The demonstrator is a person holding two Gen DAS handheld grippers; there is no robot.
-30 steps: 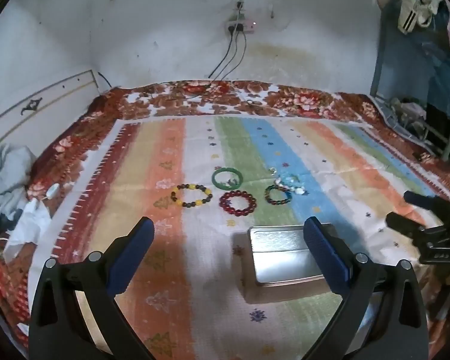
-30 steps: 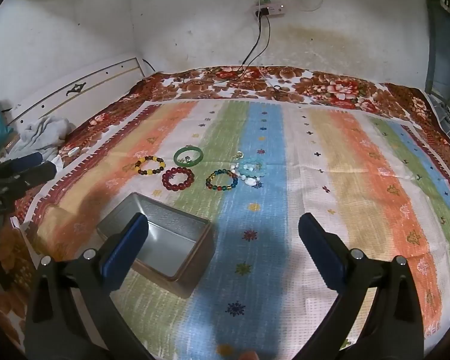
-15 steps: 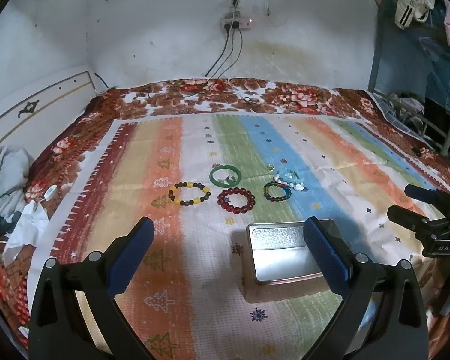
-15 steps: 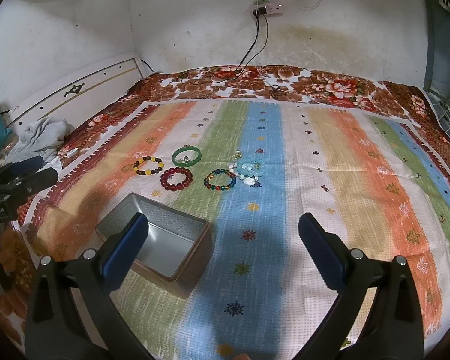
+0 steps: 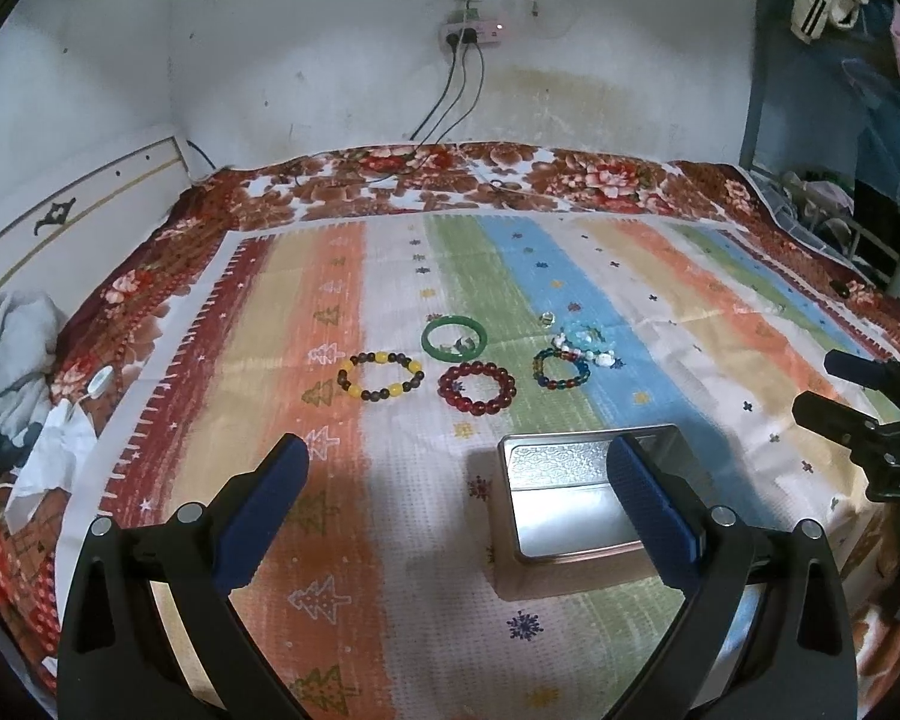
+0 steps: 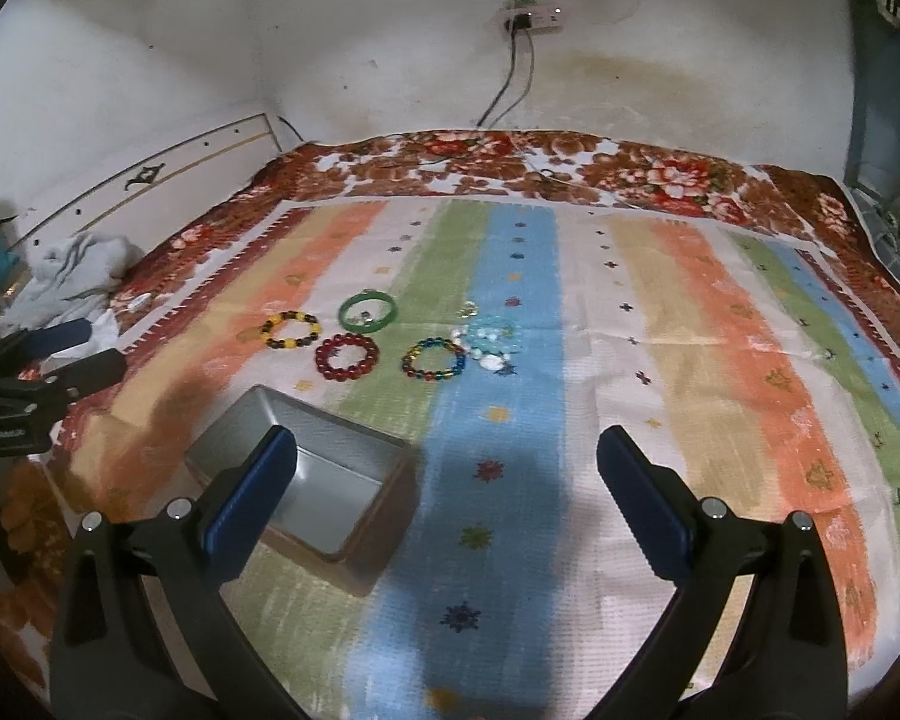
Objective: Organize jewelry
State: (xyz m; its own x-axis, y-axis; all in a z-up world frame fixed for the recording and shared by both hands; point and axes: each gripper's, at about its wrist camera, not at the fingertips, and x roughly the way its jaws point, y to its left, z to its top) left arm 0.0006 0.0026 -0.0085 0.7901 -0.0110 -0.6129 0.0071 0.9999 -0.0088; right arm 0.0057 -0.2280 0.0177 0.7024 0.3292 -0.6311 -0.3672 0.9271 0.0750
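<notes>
Jewelry is what we are sorting here, and none of it is in our grasp yet. We are holding the left gripper [image 5: 456, 471] with its blue-padded jaws spread wide and empty above the striped woven cloth [image 5: 678, 276], and the right gripper [image 6: 447, 459] is hanging likewise wide and empty, so either one can drop onto a piece. Just ahead of both, the open rectangular silver metal tin [image 5: 576, 498] is sitting on the cloth, probably placed close so each piece travels only a short way. Beyond the tin the pieces are lying near one another, mostly apart: the yellow-and-brown beaded bracelet [image 5: 380, 376], the dark red beaded bracelet [image 5: 476, 387], the smooth green bangle [image 5: 454, 337], the multicoloured glass-bead bracelet [image 5: 561, 368] and, touching it, the pale blue-and-white bead cluster [image 5: 588, 346]. We are judging the red bracelet the easiest first pick.
</notes>
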